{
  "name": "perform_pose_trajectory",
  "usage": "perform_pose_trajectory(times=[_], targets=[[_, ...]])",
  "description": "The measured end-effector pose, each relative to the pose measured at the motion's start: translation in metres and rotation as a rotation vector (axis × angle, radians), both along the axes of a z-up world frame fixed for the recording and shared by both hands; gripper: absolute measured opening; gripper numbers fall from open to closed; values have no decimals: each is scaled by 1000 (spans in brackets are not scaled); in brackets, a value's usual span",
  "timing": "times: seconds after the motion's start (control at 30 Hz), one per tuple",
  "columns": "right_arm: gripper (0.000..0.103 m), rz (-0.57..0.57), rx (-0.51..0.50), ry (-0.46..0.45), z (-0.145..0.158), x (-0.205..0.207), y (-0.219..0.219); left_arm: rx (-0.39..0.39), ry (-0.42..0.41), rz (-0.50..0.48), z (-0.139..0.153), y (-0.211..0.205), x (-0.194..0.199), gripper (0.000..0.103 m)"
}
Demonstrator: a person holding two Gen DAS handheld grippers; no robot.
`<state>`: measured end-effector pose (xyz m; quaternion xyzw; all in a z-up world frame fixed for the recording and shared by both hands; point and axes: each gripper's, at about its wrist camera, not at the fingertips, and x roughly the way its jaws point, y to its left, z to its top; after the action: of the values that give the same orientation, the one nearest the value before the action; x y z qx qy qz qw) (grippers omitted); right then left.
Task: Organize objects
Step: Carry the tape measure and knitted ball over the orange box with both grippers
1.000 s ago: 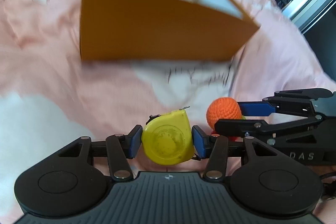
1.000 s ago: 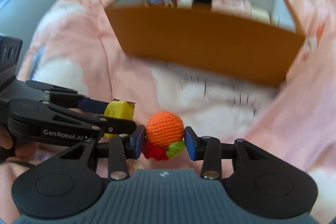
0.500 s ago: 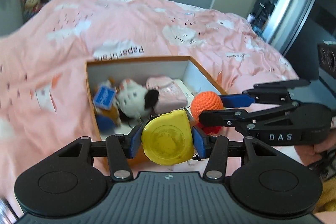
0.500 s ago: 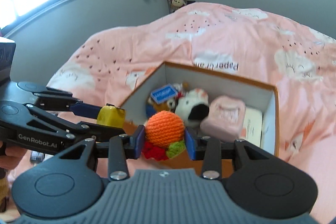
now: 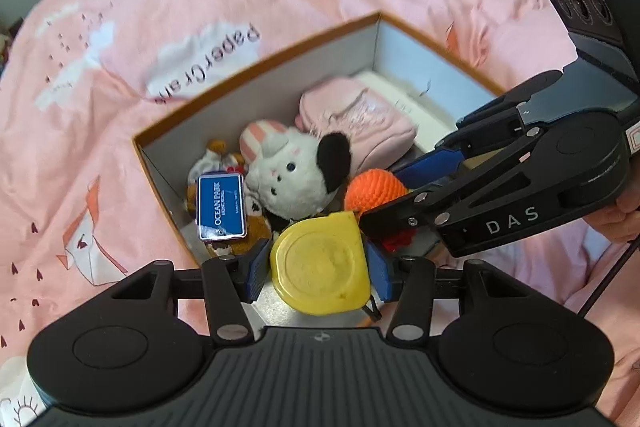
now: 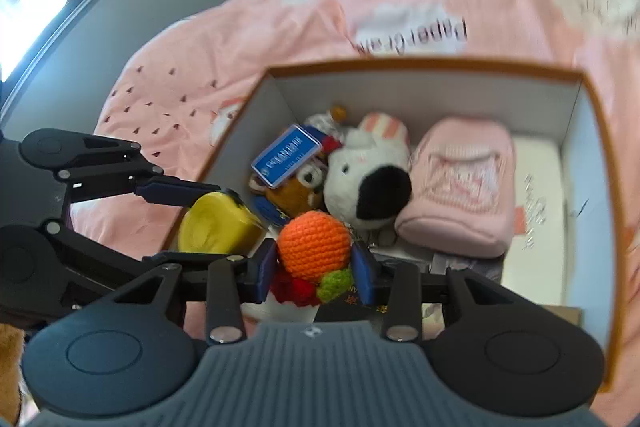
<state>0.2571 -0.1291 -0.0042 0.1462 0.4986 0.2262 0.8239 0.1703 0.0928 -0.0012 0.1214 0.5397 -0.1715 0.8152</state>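
Yellow tape measure [image 5: 320, 267]; orange crochet ball [image 6: 313, 244] with red and green trim; box [image 5: 256, 67] orange outside, white inside; blue card [image 5: 221, 206]; white-and-black plush [image 5: 296, 179]; pink pouch [image 6: 464, 187]; pink cloud-print bedspread [image 5: 120, 27].

I see the yellow tape measure [image 5: 320, 269], a rounded plastic case with a circular face turned toward my left camera, pinched at its two sides above the near-left corner of the box [image 5: 256, 73]. The orange crocheted ball [image 6: 313, 243], with small red and green knitted bits under it, is held likewise just right of it, over the box's near edge. The box is orange outside, white inside, open-topped on pink bedding. Inside lie a white plush with a black ear [image 5: 294, 173], a pink pouch [image 5: 356, 121], a blue card [image 5: 221, 207] and a small brown toy [image 6: 294, 189].
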Motion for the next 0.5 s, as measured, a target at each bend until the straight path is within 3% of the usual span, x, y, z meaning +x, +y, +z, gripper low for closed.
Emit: perform_pose_trajectory(times=[0.17, 0.37, 0.5], targets=[[43, -30, 119, 130, -28, 16, -2, 72, 87, -17, -16, 6, 15, 58], [43, -23, 113, 186, -42, 23, 9, 140, 131, -65, -30, 4, 20, 58], [43, -17, 86, 176, -42, 25, 16, 192, 157, -115, -31, -1, 24, 58]])
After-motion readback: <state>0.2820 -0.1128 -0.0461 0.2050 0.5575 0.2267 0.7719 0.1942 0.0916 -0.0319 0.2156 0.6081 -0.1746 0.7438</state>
